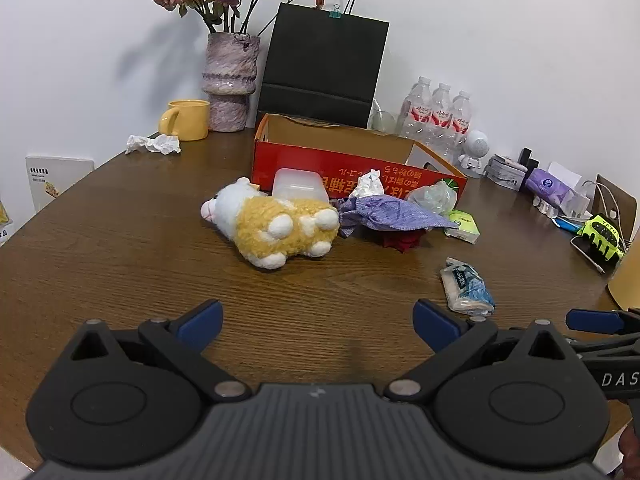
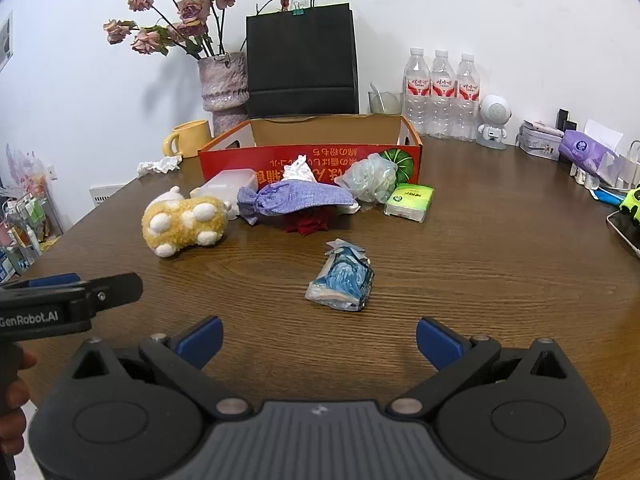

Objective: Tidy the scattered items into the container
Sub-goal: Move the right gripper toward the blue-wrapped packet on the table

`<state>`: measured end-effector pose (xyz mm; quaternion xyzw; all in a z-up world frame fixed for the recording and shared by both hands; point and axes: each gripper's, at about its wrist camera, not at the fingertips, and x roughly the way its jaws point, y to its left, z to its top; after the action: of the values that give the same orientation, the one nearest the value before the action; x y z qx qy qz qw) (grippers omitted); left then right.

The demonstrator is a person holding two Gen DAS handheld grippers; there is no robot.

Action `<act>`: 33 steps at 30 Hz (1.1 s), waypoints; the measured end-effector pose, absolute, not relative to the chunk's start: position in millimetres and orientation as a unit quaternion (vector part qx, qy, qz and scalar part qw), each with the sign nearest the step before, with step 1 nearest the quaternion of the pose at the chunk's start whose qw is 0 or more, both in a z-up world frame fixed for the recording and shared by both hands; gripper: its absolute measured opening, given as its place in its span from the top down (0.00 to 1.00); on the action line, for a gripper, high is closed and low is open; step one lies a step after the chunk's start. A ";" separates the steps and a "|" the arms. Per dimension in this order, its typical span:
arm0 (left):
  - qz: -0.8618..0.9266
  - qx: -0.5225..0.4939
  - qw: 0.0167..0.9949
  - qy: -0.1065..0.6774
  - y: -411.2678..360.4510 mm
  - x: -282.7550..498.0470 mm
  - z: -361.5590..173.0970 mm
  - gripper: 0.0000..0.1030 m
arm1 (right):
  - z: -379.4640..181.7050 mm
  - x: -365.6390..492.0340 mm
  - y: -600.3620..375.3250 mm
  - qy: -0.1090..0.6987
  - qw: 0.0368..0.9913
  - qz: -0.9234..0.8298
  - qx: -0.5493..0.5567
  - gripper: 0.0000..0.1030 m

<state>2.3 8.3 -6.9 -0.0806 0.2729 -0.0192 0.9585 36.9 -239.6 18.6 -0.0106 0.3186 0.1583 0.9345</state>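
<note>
An open red cardboard box (image 1: pixel 320 164) (image 2: pixel 248 162) stands at the back of the wooden table. In front of it lie a yellow and white plush toy (image 1: pixel 276 226) (image 2: pixel 184 224), a clear plastic tub (image 1: pixel 298 184) (image 2: pixel 230 184), a purple cloth pouch (image 1: pixel 384 210) (image 2: pixel 304 198) over a dark red item (image 2: pixel 310 224), a crumpled clear bag (image 2: pixel 372 178), a green tissue pack (image 1: pixel 464 226) (image 2: pixel 410 200) and a blue and white packet (image 1: pixel 466 286) (image 2: pixel 342 278). My left gripper (image 1: pixel 318 326) is open and empty, short of the plush. My right gripper (image 2: pixel 320 340) is open and empty, just short of the packet.
A vase of dried roses (image 1: pixel 230 80), a yellow mug (image 1: pixel 188 120), crumpled tissue (image 1: pixel 154 144), a black paper bag (image 2: pixel 302 60), three water bottles (image 2: pixel 440 92), a small white robot figure (image 2: pixel 494 120) and desk clutter (image 2: pixel 588 152) line the back and right.
</note>
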 end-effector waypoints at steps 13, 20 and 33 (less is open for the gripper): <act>-0.023 -0.082 0.959 0.269 8.0 -0.5 -9.2 0.00 | 16.4 35.9 -241.9 0.324 0.933 0.155 -0.008 0.00; -0.022 -0.082 0.960 0.268 8.1 -3.9 -8.3 0.00 | 15.4 33.7 -242.1 0.325 0.933 0.156 -0.006 0.00; -0.024 -0.067 0.962 0.264 6.0 -8.0 -3.8 0.00 | 20.9 27.9 -231.8 0.325 0.932 0.159 -0.033 0.00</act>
<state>-8.0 6.0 -3.8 -0.0672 0.2636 -0.0241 0.9620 27.9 -231.8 20.9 -0.0325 0.3249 0.1591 0.9317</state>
